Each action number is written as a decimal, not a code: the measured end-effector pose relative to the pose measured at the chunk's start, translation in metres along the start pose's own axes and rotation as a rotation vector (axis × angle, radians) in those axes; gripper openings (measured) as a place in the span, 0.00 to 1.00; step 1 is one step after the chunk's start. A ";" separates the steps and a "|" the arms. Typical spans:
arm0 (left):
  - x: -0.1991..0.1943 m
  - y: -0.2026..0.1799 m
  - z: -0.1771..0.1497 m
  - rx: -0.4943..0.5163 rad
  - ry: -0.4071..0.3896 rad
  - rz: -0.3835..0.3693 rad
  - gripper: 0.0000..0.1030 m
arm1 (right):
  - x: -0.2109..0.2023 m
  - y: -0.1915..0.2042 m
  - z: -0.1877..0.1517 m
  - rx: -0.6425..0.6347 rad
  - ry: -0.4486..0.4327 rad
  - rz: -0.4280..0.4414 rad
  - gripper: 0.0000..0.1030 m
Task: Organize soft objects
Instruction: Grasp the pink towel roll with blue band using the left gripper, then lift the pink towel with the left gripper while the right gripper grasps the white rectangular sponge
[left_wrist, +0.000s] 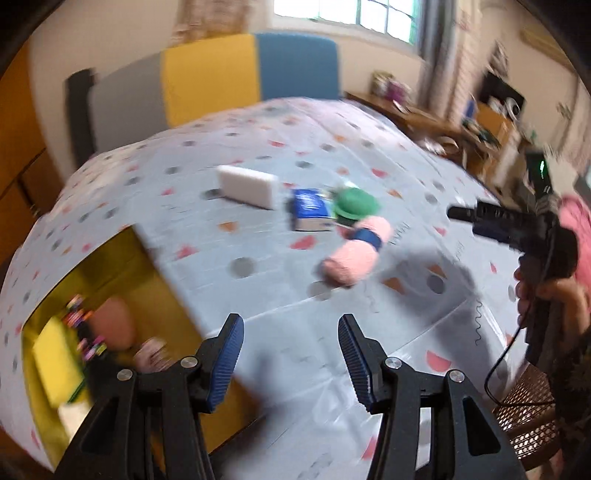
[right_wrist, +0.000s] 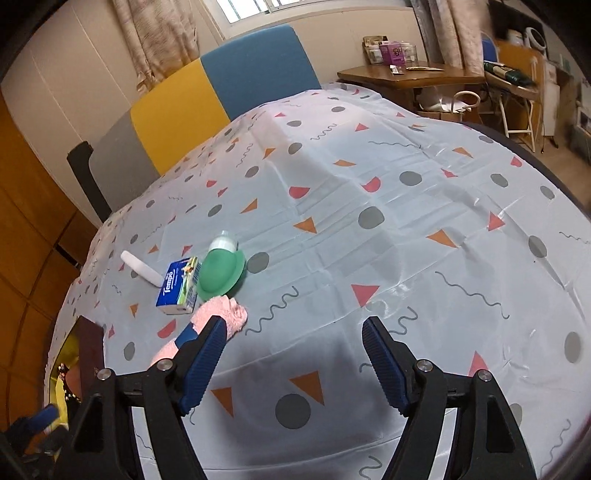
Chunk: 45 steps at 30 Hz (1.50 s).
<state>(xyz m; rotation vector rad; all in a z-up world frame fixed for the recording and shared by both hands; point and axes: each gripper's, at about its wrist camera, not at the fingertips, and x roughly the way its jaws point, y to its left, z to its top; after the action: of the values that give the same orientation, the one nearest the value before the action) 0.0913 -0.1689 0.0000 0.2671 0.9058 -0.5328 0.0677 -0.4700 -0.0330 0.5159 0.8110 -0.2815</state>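
Four soft or light items lie grouped on a table (right_wrist: 406, 221) covered by a pale cloth printed with dots, triangles and squiggles: a white sponge (left_wrist: 248, 185), a blue tissue pack (left_wrist: 309, 209), a green hat-shaped toy (left_wrist: 354, 204) and a pink yarn skein (left_wrist: 355, 254) with a dark blue band. In the left wrist view the sponge lies farthest left, apart from the others; the tissue pack and the green toy touch, and the skein lies just in front of them, angled toward the camera. The left gripper (left_wrist: 291, 354) hangs above bare cloth, near the skein but clear of it, jaws partly apart with nothing between them. To its left a yellow bin (left_wrist: 110, 266) stands open at the table's edge, holding a pink object, a yellow block and some multicoloured items, all too blurred to name. The right gripper (right_wrist: 293, 360) also hangs over bare cloth, jaws wide and empty; in its own view its left finger overlaps the near end of the skein (right_wrist: 221, 314), though contact cannot be judged. In the left wrist view the right gripper (left_wrist: 456, 213) appears at the right edge, held in a hand (left_wrist: 526, 291). Beyond the table stand grey, yellow and blue panels (right_wrist: 221, 85).
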 end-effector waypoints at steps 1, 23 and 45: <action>0.011 -0.010 0.007 0.028 0.016 -0.012 0.56 | -0.001 -0.001 0.000 0.005 -0.003 -0.005 0.75; 0.165 -0.073 0.071 0.136 0.189 -0.064 0.43 | 0.001 -0.009 0.006 0.063 0.021 0.026 0.77; 0.086 -0.068 -0.054 0.114 -0.004 -0.010 0.39 | 0.016 0.010 -0.009 -0.034 0.093 0.043 0.77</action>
<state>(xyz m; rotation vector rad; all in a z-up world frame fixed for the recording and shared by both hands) 0.0617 -0.2303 -0.1012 0.3646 0.8743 -0.5949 0.0769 -0.4576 -0.0476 0.5165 0.8920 -0.2046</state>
